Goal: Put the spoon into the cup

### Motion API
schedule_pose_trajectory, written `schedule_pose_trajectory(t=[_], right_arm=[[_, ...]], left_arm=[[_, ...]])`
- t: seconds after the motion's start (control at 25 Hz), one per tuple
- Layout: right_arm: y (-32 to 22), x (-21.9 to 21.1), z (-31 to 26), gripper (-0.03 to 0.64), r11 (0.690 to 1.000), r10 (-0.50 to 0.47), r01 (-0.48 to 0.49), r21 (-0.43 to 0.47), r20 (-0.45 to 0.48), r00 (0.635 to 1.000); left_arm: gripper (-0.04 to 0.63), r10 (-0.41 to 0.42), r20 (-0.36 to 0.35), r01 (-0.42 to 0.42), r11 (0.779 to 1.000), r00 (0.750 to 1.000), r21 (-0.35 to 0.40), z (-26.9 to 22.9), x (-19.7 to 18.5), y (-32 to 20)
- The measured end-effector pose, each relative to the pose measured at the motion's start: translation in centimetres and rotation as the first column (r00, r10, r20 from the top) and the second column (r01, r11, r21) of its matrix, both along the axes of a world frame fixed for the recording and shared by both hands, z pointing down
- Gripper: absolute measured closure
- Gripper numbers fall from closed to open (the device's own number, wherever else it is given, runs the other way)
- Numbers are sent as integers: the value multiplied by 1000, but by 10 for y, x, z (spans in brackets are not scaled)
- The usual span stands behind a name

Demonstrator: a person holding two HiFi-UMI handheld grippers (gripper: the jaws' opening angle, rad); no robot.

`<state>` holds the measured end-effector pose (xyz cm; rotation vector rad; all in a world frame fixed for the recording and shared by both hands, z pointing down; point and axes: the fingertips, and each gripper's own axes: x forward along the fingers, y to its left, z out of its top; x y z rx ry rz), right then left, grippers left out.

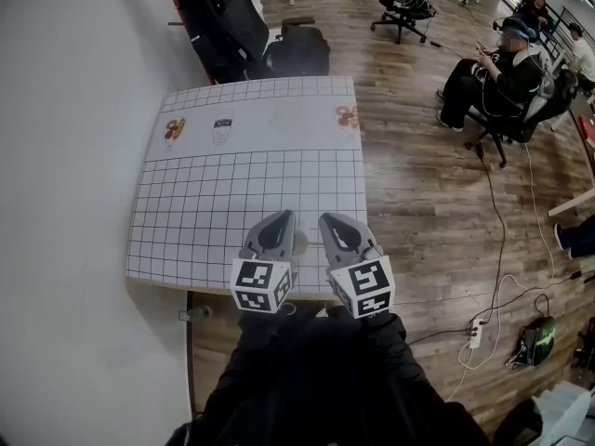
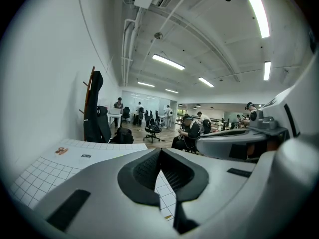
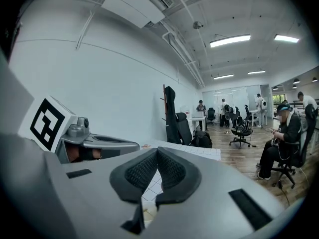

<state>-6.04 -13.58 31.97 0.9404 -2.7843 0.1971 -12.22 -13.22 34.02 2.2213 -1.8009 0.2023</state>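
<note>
Closely paired: left gripper (image 1: 282, 217), right gripper (image 1: 333, 219)

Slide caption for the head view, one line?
Grey left gripper and right gripper, both shut and empty, side by side at the near edge of a white grid-lined table.

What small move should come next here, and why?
Probably open the right gripper in readiness and hold it where it is. It and the left gripper are both shut and empty, side by side over the near edge of the gridded table. No spoon or cup shows on the table in any view, so there is nothing to reach for yet.
</note>
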Motion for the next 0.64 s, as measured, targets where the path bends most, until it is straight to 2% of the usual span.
schedule_pose_trajectory(t=[0.64], right_arm=[[0, 3, 10, 594, 1000, -1, 1, -17, -8, 1000]], left_arm=[[561, 38, 26, -37, 998, 999, -44, 17, 8, 0]])
